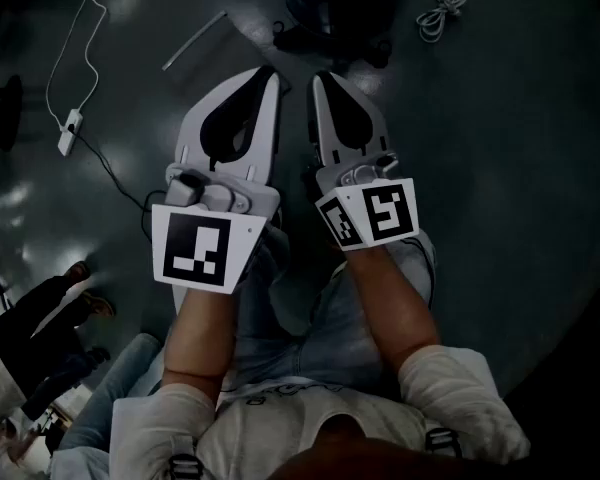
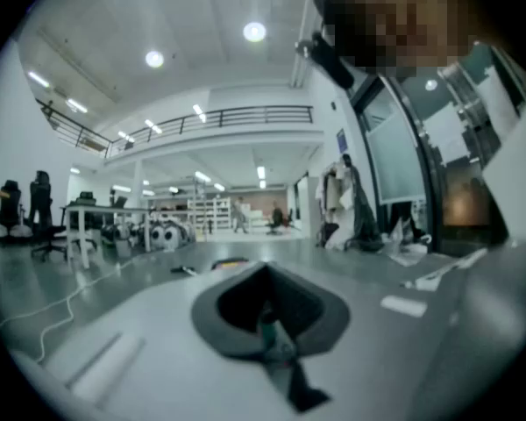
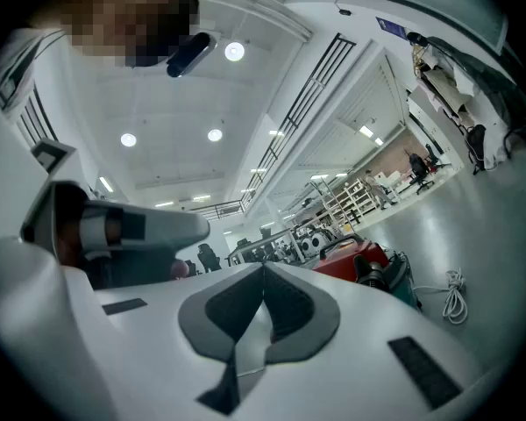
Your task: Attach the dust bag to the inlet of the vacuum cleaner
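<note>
The left gripper (image 1: 268, 80) and right gripper (image 1: 320, 83) were held closed, empty; the vacuum cleaner (image 3: 359, 254) was judged best approached squarely before opening.

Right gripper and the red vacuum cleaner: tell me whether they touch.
Apart. The head view shows floor between the right gripper and the vacuum cleaner; the right gripper view shows it standing beyond the shut jaws.

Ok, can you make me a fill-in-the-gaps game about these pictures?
The jaws of the left gripper and the right gripper are both ___. Neither gripper holds ___. The vacuum has a body coloured ___. The coiled cable is coloured ___.
Missing words: shut; anything; red; white.
</note>
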The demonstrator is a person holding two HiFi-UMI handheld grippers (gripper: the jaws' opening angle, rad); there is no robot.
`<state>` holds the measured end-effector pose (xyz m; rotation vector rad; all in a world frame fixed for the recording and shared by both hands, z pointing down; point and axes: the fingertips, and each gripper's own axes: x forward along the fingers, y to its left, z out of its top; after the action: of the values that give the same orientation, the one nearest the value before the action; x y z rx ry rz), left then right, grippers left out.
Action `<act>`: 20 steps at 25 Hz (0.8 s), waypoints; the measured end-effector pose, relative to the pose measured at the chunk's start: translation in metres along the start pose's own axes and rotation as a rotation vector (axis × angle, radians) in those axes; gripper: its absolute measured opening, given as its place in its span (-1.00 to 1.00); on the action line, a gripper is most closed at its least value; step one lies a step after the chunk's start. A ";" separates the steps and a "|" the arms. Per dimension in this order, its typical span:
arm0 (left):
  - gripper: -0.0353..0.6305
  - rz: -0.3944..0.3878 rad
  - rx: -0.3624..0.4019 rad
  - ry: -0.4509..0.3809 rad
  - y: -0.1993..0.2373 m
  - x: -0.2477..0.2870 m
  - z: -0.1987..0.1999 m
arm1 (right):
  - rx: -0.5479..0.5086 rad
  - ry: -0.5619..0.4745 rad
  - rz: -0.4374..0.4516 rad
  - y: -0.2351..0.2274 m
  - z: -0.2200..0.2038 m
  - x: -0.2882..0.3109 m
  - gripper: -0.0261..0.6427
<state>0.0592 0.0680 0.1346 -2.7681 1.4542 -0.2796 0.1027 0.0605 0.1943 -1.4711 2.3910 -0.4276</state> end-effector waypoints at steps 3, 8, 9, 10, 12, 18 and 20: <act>-0.88 -0.071 -0.079 -0.070 0.021 0.025 0.001 | -0.025 -0.016 -0.031 -0.010 -0.009 0.024 -0.89; -0.88 -0.110 -0.180 -0.078 0.078 0.054 -0.015 | -0.170 0.022 -0.080 -0.005 0.005 0.077 -0.89; -0.88 -0.106 -0.208 -0.069 0.092 0.056 -0.016 | -0.190 0.032 -0.081 0.000 0.019 0.090 -0.89; -0.88 -0.098 -0.221 -0.052 0.107 0.057 -0.016 | -0.206 0.041 -0.070 0.006 0.033 0.105 -0.89; -0.88 -0.087 -0.215 -0.001 0.135 0.056 -0.024 | -0.263 0.069 -0.013 0.020 0.054 0.135 -0.89; -0.88 -0.075 -0.134 0.092 0.188 0.067 -0.090 | -0.497 0.227 0.219 0.043 -0.013 0.193 -0.89; -0.88 -0.077 -0.084 0.125 0.203 0.074 -0.120 | -0.602 0.288 0.297 0.044 -0.059 0.203 -0.89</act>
<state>-0.0842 -0.0983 0.2472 -2.9275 1.4172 -0.4091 -0.0436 -0.0972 0.2102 -1.2847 3.0923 0.1881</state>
